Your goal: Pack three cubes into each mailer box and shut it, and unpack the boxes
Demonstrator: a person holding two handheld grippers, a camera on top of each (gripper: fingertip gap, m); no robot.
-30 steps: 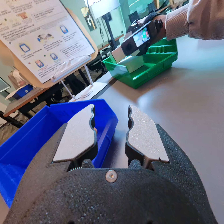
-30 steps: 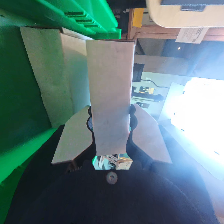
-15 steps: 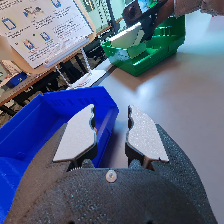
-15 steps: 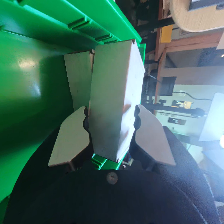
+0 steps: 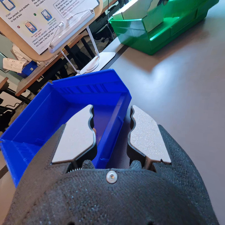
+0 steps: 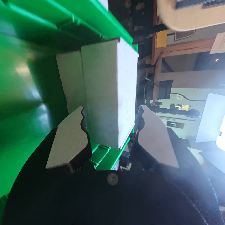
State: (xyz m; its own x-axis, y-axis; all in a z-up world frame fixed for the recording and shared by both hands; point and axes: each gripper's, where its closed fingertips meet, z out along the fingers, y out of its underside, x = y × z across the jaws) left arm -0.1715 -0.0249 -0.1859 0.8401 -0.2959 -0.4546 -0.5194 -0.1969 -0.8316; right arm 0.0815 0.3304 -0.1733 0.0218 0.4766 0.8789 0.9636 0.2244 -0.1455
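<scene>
In the right wrist view, a white mailer box [image 6: 107, 91] stands on edge in the green bin [image 6: 24, 109], leaning against a second white mailer box [image 6: 70, 79]. My right gripper [image 6: 112, 108] is open around the nearer box, with a gap showing at the right pad. In the left wrist view, my left gripper [image 5: 111, 108] is open and empty. It hovers over the right wall of the blue bin [image 5: 85, 82], which passes between its fingers untouched. What shows of the blue bin's inside is bare. The green bin [image 5: 158, 40] with the white mailers [image 5: 133, 11] shows far off at the upper right.
A grey table [image 5: 182, 97] carries both bins. An instruction sheet on a board [image 5: 48, 18] stands on a white stand [image 5: 97, 60] behind the blue bin. Other desks and chairs lie beyond the table's far edge. The left gripper's tips are roughly 45 cm from the right gripper's.
My right gripper's jaws have opened off the white mailer box, which now rests in the green bin. My left gripper has shifted over the blue bin's right wall and opened a little wider.
</scene>
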